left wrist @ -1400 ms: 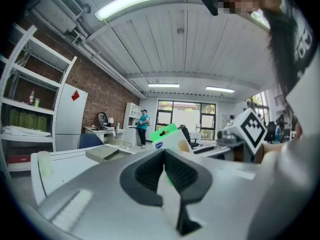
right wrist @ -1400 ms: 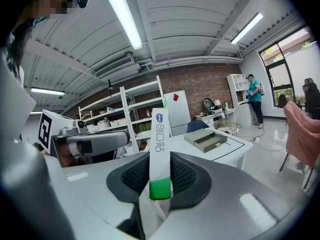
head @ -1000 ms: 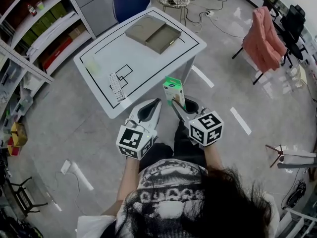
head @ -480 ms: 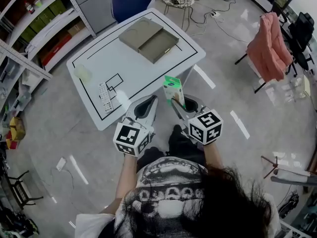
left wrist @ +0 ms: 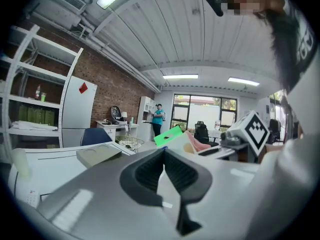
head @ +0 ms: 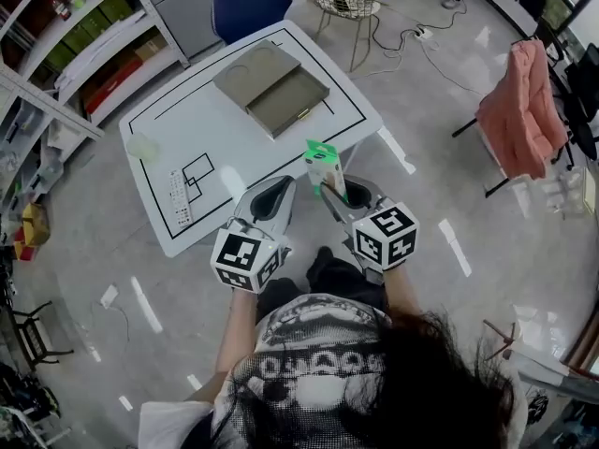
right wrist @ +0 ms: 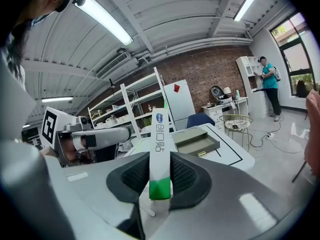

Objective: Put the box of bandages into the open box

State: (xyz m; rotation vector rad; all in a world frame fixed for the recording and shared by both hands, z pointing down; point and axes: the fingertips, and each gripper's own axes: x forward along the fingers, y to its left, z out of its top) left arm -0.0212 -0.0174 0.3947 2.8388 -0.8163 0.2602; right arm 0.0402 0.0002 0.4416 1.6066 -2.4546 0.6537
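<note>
The bandage box (head: 326, 168), white with green ends, stands upright in the air in front of the table's near edge, and my right gripper (head: 329, 193) is shut on its lower part. In the right gripper view the box (right wrist: 160, 149) sits pinched between both pads. The open olive-grey box (head: 271, 87) lies on the far half of the white table (head: 234, 143), its lid beside the tray; it also shows as the open box (right wrist: 197, 141) beyond the jaws. My left gripper (head: 285, 190) hovers just left of the bandage box, its jaws closed with nothing between them (left wrist: 164, 151).
A remote-like strip (head: 176, 197) and a pale round object (head: 142, 146) lie on the table's left part. A blue chair (head: 248, 3) and a wire basket stool (head: 342, 3) stand behind the table. Shelving (head: 65, 54) runs along the left; a chair with pink cloth (head: 524, 110) stands at the right.
The table and the open box have slid left and slightly down in the head view as the person shifted. Both grippers keep their pose, the bandage box still held.
</note>
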